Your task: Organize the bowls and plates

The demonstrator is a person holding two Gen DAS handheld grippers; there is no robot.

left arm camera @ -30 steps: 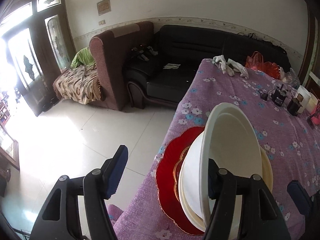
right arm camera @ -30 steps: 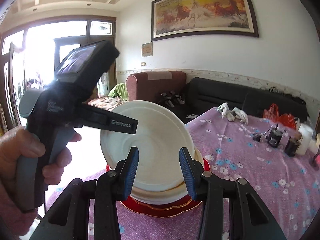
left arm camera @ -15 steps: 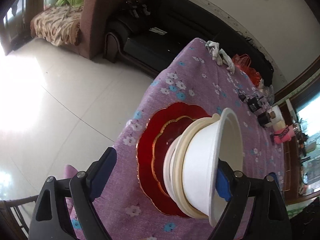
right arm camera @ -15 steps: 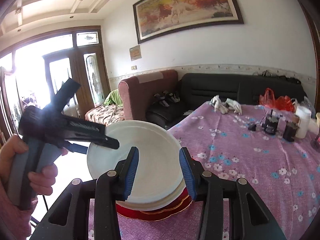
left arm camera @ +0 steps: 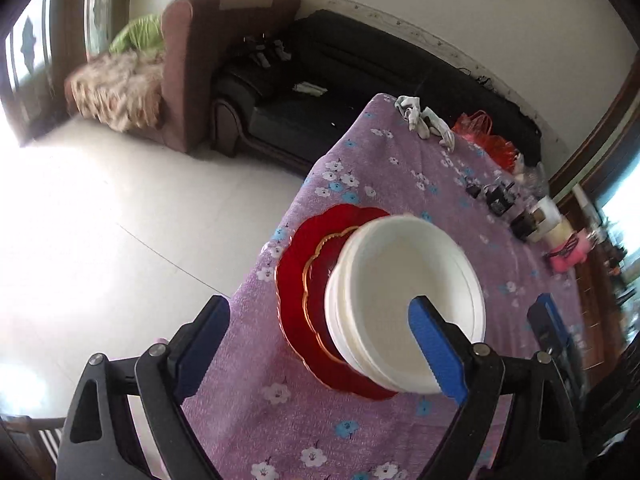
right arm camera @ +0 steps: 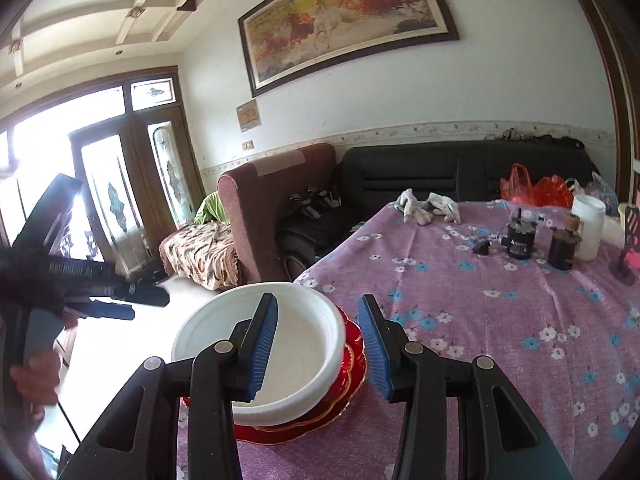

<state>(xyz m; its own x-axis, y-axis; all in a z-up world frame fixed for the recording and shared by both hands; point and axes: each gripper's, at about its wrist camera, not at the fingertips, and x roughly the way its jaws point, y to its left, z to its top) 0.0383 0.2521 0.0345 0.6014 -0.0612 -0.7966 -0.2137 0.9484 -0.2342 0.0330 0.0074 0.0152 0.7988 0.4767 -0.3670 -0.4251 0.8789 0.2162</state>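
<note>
Left wrist view takes in the room first: a black sofa (left arm camera: 360, 76) and a brown armchair (left arm camera: 208, 52) stand against the far wall, with pale floor tiles between them and the table (left arm camera: 432, 184). The table carries a purple flowered cloth and runs away from the camera. Clutter sits at its far end: a red plastic bag (right arm camera: 536, 190), a pair of white gloves (right arm camera: 426, 204), a white jar (right arm camera: 588, 226) and some small dark items.

The stack sits at the near corner of the table, close to the edge on the floor side. A red scalloped plate (left arm camera: 298, 292) lies at the bottom with a smaller gold-rimmed red plate on it, then white dishes, and a white bowl (left arm camera: 404, 292) on top, upright and nested.

The left gripper (left arm camera: 316, 344) has its jaws spread wide, one out over the floor side and one above the bowl's inside; it holds nothing. The right gripper (right arm camera: 318, 344) is parted to a moderate gap, one jaw over the bowl's inside and one outside the rim, so it straddles the wall. Whether a pad touches the rim cannot be told; it does not look clamped.

Judgement: stacking appears largely complete. Risks: the stack stands near the table edge, so a sideways nudge from either jaw on withdrawal could slide it on the cloth or tip the bowl off. Lifting straight up before moving away would reduce this.
</note>
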